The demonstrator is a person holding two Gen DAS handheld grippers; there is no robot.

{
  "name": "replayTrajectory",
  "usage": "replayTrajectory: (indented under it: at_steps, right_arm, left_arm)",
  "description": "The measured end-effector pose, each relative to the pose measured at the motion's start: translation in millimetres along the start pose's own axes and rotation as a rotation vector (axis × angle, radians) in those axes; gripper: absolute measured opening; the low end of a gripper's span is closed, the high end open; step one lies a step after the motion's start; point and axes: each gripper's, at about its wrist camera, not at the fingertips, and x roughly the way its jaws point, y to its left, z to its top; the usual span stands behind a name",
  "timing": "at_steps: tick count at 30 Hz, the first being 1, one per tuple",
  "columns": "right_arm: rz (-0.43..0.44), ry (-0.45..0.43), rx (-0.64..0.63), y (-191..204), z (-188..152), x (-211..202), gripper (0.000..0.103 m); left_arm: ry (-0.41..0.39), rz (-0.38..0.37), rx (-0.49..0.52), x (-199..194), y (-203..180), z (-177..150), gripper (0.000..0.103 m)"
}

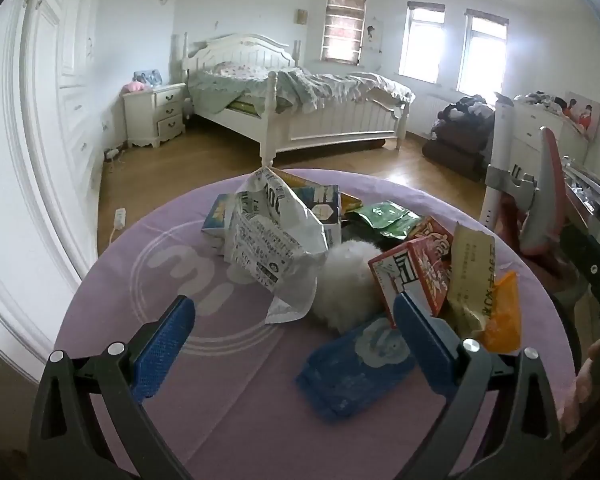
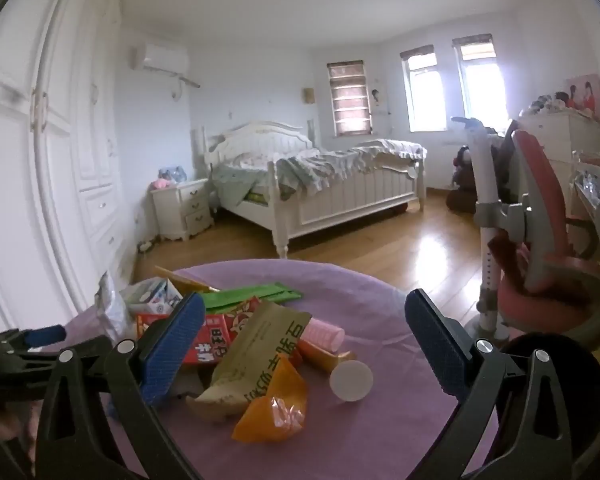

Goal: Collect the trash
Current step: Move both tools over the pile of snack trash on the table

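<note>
Purple cloth covered the round surface [image 1: 228, 408] where your trash lay heaped toward its middle and right side. You held the left gripper [image 1: 294, 322] tilted down over the near edge, its blue-padded jaws spread as wide as they go with nothing between the pads; the right pad hung just in front of the red carton [image 1: 414, 276], though you could not tell whether it touched. Ahead of that gripper sat a crumpled white printed bag [image 1: 276, 240], a white fluffy ball [image 1: 348, 284] just beside it, and a blue wrapper [image 1: 356, 376] lying flat nearest you. A green packet [image 1: 388, 220] lay farther back, and a tan wrapper [image 1: 472, 272] and an orange wrapper [image 1: 504, 312] stood at the right of the pile. You held the right gripper [image 2: 304, 344] closer to level, jaws equally wide and holding nothing, with the tan wrapper, the orange wrapper, a pink roll [image 2: 324, 334] and a white round cap [image 2: 351, 380] framed between them on the cloth. Behind the surface stood a white bed [image 2: 340, 188].
</note>
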Motion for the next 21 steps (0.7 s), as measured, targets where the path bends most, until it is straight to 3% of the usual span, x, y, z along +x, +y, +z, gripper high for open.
replayTrajectory:
  at_steps: [21]
  right_arm:
    - [0.001, -0.001, -0.001, -1.7, -0.5, 0.6, 0.099]
  left_arm:
    - [0.007, 0.005, -0.013, 0.9, 3.4, -0.9, 0.098]
